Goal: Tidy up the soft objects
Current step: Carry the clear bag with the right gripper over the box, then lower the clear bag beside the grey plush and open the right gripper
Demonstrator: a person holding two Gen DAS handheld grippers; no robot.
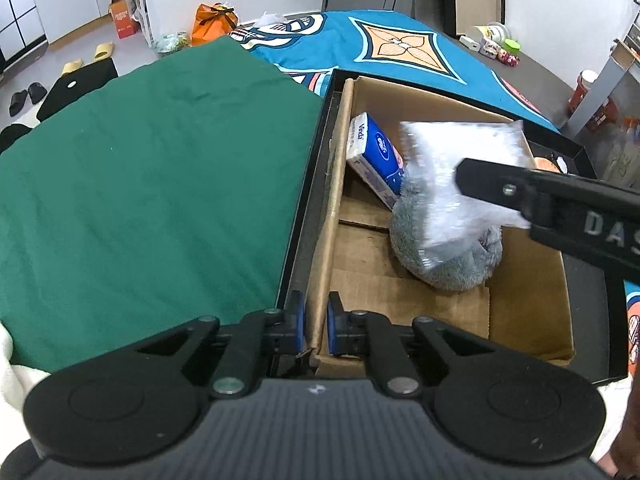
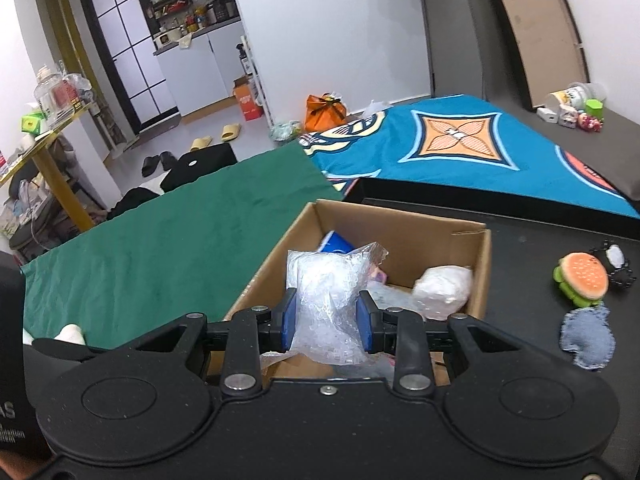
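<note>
Step in hand: dropping a soft item into the cardboard box. Your right tool is clenched on the bubble wrap bag, held above the box interior; from the left wrist view the bag hangs over the grey plush.

Your left tool has its pads close together astride the box's near wall; looks like it pinches the wall to steady the box, but contact isn't clear, so can't tell for sure.

Next move, my read: lower the bag toward the box's free floor at 6 o'clock of the plush, let go, then go for the leftovers on the black tray.

Counts:
- One tissue pack, leaning on the box wall at 10 o'clock of the plush.
- One grey plush, one bubble wrap bag.
- One white soft lump in the box, seen from the right wrist only.
- Outside, at 3 o'clock of the box: one burger toy, one denim patch, one black-and-white item, unclear what.
</note>
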